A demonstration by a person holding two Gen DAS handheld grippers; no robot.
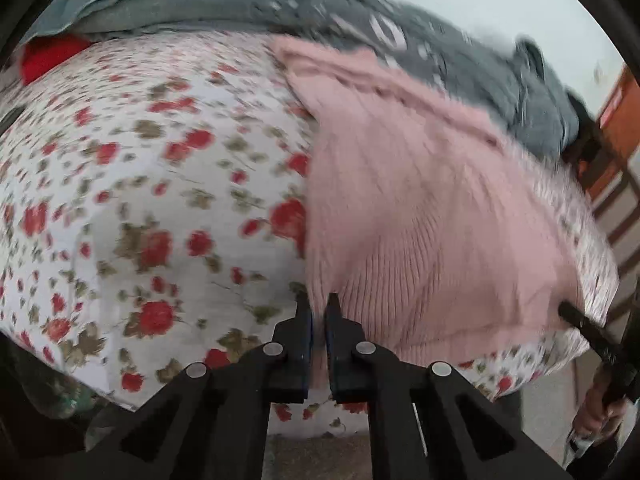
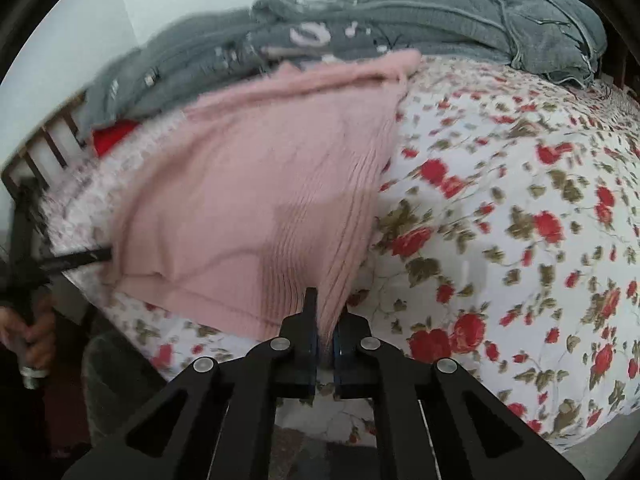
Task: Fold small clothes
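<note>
A pink ribbed knit garment (image 1: 432,208) lies spread on a bed with a white, red-rose sheet (image 1: 132,184). My left gripper (image 1: 319,308) is shut on the garment's near left corner. My right gripper (image 2: 325,312) is shut on the garment's near right corner (image 2: 320,264). Both corners are lifted slightly and the cloth is stretched between them. Each gripper shows at the edge of the other's view: the right gripper (image 1: 576,318) in the left wrist view, the left gripper (image 2: 96,256) in the right wrist view. Both views are motion-blurred.
A heap of grey clothes (image 2: 420,28) lies along the far side of the bed, touching the pink garment's far edge. A red item (image 2: 114,136) sits by the wooden bed rail (image 2: 48,148). The flowered sheet (image 2: 520,220) stretches to the right.
</note>
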